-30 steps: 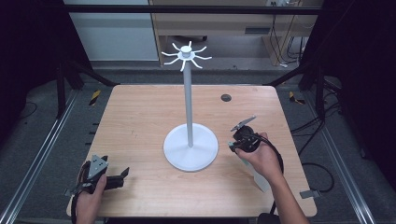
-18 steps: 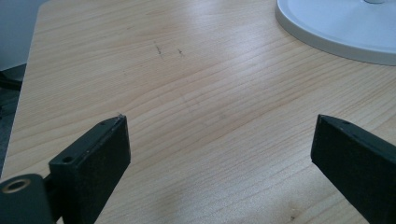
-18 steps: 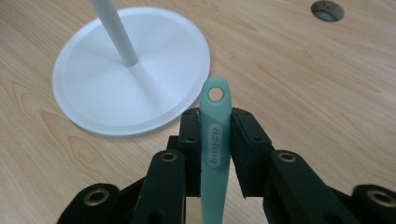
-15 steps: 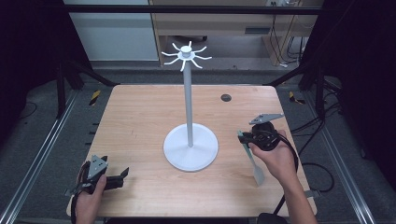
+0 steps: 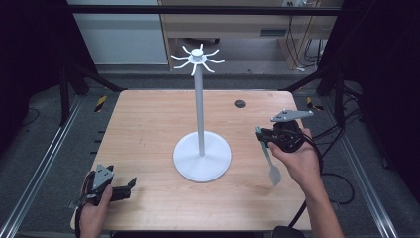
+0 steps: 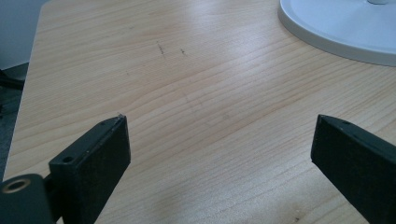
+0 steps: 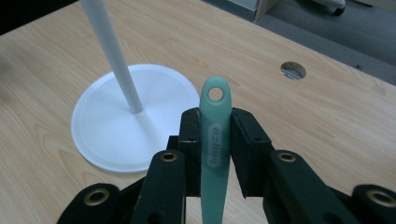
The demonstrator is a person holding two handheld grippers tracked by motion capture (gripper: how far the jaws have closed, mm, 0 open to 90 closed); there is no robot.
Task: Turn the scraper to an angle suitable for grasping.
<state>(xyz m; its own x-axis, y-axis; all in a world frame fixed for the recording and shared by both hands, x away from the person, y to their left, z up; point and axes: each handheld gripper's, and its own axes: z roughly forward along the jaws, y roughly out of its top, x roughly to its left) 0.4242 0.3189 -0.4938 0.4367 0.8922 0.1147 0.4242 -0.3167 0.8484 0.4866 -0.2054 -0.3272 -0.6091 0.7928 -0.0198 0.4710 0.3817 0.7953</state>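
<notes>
A white stand with a round base and hooked prongs at its top rises from the middle of the wooden table. To its right, my right gripper is shut on the handle of a pale green utensil, lifted off the table; its wide end hangs down toward the table. In the right gripper view the handle, with a hanging hole at its tip, sticks up between the jaws of that gripper. My left gripper rests at the table's front left corner, open, with bare wood between its jaws.
A small round cable hole lies in the table's back right part. Metal frame rails run along both sides of the table. The stand's base edge lies ahead and to the right of the left gripper.
My right gripper has moved right and away from the stand's base while it lifted the green utensil. The left gripper has stayed still.
</notes>
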